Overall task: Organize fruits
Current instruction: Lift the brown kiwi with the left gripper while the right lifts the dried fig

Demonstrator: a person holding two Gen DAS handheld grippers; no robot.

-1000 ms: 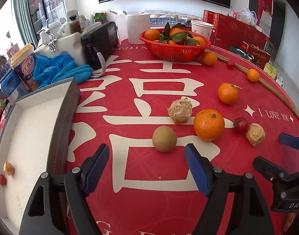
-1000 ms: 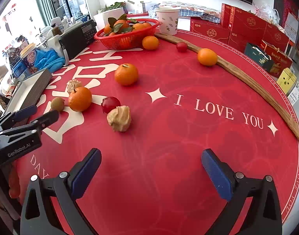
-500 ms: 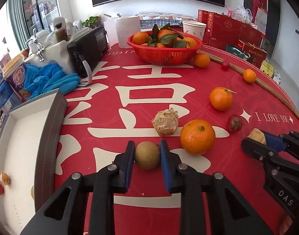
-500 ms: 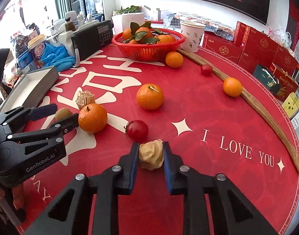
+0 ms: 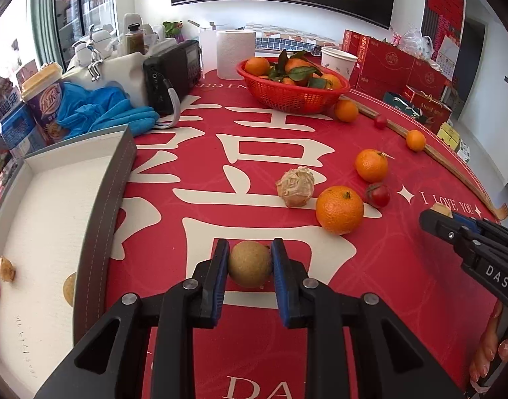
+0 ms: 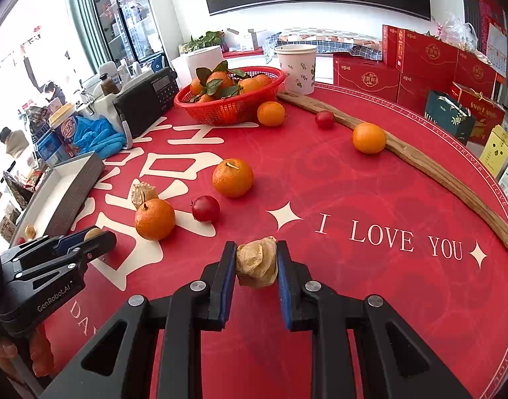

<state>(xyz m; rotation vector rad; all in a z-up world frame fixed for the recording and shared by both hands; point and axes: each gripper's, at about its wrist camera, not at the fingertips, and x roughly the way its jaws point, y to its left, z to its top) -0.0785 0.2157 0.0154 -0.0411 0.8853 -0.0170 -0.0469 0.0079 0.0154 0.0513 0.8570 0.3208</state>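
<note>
My left gripper point(image 5: 250, 267) is shut on a round brown fruit point(image 5: 250, 268) just above the red tablecloth. My right gripper point(image 6: 256, 264) is shut on a papery husked fruit point(image 6: 256, 262). Loose on the cloth lie two oranges point(image 5: 339, 210) point(image 5: 371, 165), a second husked fruit point(image 5: 295, 186) and a small red fruit point(image 5: 378, 195). A red basket point(image 5: 292, 98) of oranges stands at the back. In the left wrist view the right gripper point(image 5: 435, 214) shows at the right edge; in the right wrist view the left gripper point(image 6: 91, 236) shows at the left.
A grey-walled white tray point(image 5: 97, 219) at the left holds a few small fruits. Behind it are blue gloves point(image 5: 111, 113), a black radio point(image 5: 172, 73), a cup and bottles. A wooden stick point(image 6: 420, 163) curves along the far right, with two more oranges and a red fruit near it.
Both grippers went from wide open to shut, the left on the brown fruit and the right on the husked fruit, after moving in over them. Both fruits now sit slightly raised.
</note>
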